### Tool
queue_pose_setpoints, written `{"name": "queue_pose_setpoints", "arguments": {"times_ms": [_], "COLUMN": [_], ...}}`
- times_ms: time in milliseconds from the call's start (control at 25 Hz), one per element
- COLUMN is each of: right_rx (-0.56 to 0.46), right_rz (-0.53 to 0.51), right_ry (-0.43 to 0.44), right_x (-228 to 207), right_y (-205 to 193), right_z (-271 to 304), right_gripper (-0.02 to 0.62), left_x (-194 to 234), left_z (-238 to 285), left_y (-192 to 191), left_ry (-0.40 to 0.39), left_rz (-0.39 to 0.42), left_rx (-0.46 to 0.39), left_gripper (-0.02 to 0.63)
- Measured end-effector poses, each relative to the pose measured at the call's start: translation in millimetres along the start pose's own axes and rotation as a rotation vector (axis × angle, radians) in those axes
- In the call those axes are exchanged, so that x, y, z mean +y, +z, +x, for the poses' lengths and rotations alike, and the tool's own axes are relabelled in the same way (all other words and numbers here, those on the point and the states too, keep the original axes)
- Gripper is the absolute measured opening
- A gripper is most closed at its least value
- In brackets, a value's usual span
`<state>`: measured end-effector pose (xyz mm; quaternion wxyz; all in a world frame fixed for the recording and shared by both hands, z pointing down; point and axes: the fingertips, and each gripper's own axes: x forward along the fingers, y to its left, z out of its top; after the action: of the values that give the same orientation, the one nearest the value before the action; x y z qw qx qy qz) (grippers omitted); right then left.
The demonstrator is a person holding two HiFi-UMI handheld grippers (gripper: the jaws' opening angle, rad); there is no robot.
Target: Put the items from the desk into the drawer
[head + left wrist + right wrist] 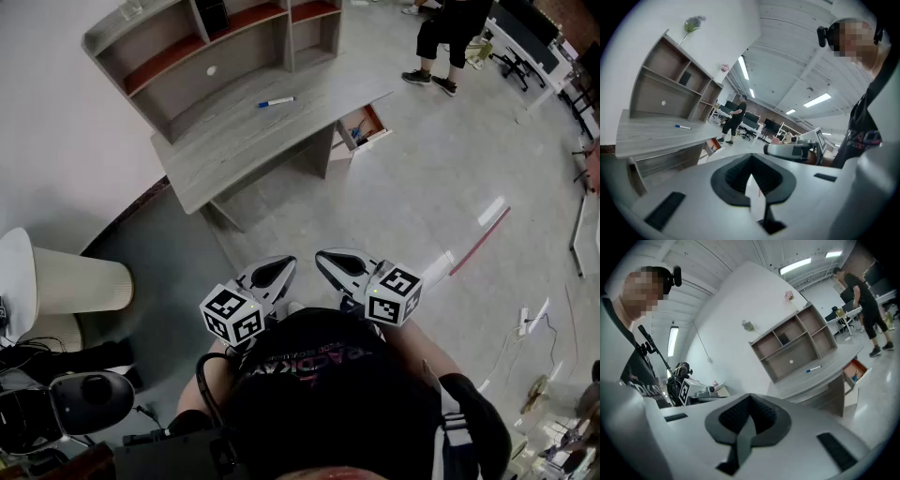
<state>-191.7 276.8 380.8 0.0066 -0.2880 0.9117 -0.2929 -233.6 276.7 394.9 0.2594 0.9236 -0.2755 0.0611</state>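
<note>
A blue-and-white marker point(276, 102) lies on the grey wooden desk point(234, 150), far ahead of me. It also shows as the marker point(683, 127) in the left gripper view and the marker point(813, 368) in the right gripper view. At the desk's right end a drawer point(361, 127) stands pulled open, with small items inside. My left gripper point(270, 273) and right gripper point(341, 264) are held side by side close to the person's chest, well short of the desk. Both are shut and hold nothing.
A shelf hutch point(202, 47) sits on the back of the desk. A person in black point(448, 37) stands beyond the drawer. A beige lamp shade point(75, 281) and dark gear stand at the left. Red floor tape point(480, 241) lies to the right.
</note>
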Motion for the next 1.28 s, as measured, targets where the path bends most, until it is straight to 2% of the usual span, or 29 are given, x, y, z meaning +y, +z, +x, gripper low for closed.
{"name": "queue_pose_setpoints", "arguments": {"times_ms": [680, 960, 1280], "right_rx": [0.017, 0.038, 0.026], "right_rz": [-0.052, -0.093, -0.09], "right_ry": [0.023, -0.006, -0.051], "right_x": [1, 0, -14], "right_y": [7, 4, 7], "right_z": [7, 8, 0], "right_gripper": [0.017, 0.017, 0.017], "left_x": [5, 2, 1], "left_z": [3, 5, 14], "left_y": [2, 1, -8], "left_ry": [-0.002, -0.012, -0.003], "left_rz": [-0.014, 0.0, -0.009], "left_rx": [-0.008, 0.014, 0.054], "left_gripper": [0.011, 0.011, 0.011]}}
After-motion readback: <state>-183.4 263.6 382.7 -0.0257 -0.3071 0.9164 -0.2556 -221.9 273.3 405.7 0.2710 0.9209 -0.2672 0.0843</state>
